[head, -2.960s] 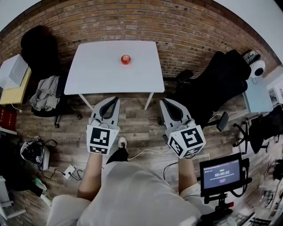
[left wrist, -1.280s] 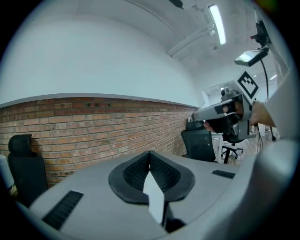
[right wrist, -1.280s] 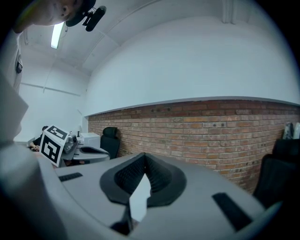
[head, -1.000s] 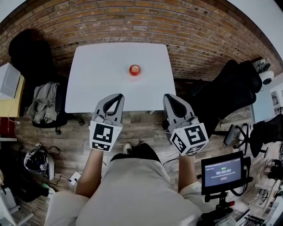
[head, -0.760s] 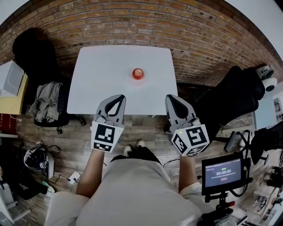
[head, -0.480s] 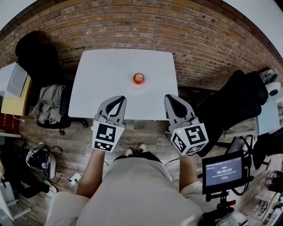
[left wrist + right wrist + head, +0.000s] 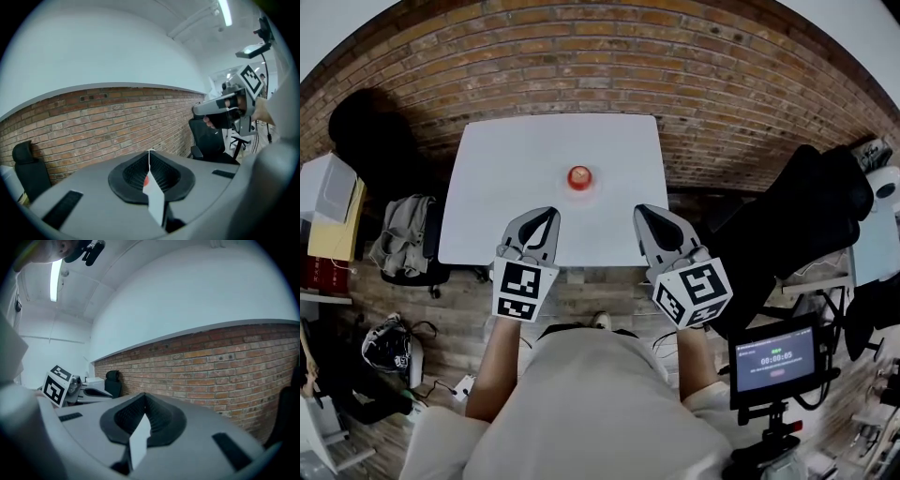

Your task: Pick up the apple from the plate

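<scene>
A red apple [image 7: 578,176] sits near the middle of the white table [image 7: 502,169], on a pale plate [image 7: 579,190] that barely stands out from the tabletop. Both grippers hover side by side over the table's near edge, short of the apple. My left gripper [image 7: 552,212] is shut with nothing in it; in its own view the jaws [image 7: 149,152] meet, and a sliver of the apple [image 7: 146,179] shows through the gap. My right gripper [image 7: 639,209] is also shut and empty, its tips [image 7: 144,394] together and pointing at the brick wall.
A brick wall [image 7: 581,66] runs behind the table. A black office chair [image 7: 811,202] stands at the right. At the left is a chair draped with clothes [image 7: 403,225]. A monitor on a stand [image 7: 776,361] is at the lower right. Cables and bags lie on the wooden floor.
The person has stepped up to the table, so table and apple are nearer. Both grippers have moved forward from over the floor to over the table's near edge, still shut.
</scene>
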`<state>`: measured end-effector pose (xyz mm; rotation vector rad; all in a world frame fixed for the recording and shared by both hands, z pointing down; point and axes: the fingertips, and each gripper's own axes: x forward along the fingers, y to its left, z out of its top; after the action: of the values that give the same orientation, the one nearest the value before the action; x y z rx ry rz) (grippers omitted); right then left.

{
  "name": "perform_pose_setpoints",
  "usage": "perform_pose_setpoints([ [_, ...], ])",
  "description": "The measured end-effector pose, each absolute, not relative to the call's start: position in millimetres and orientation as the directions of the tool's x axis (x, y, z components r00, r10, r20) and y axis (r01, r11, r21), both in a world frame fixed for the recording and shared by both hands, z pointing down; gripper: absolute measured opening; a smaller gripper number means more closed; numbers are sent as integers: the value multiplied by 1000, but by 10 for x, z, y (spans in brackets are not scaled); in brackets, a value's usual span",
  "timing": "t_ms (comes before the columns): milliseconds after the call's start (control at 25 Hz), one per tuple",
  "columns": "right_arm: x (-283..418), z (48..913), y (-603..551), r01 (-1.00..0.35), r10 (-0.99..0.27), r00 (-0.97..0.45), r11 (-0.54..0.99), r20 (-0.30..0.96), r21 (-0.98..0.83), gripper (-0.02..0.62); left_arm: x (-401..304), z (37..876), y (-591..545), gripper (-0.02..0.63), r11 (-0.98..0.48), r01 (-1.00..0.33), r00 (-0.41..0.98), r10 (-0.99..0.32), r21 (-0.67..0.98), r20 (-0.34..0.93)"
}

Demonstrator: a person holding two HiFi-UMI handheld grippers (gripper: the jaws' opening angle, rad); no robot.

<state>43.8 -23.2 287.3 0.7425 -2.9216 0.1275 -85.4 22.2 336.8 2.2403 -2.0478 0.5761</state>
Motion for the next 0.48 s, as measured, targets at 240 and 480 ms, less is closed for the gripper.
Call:
perform_pose_setpoints([
  [240, 527, 2940, -338, -445, -431, -890, 892, 147, -79, 2, -655, 3510, 86, 8, -161, -957, 61, -926, -242, 373],
  [480, 535, 3051, -484, -422, -405, -901, 902, 153, -96, 2, -561, 3550, -62, 8, -168, -958, 75, -929, -233, 363],
])
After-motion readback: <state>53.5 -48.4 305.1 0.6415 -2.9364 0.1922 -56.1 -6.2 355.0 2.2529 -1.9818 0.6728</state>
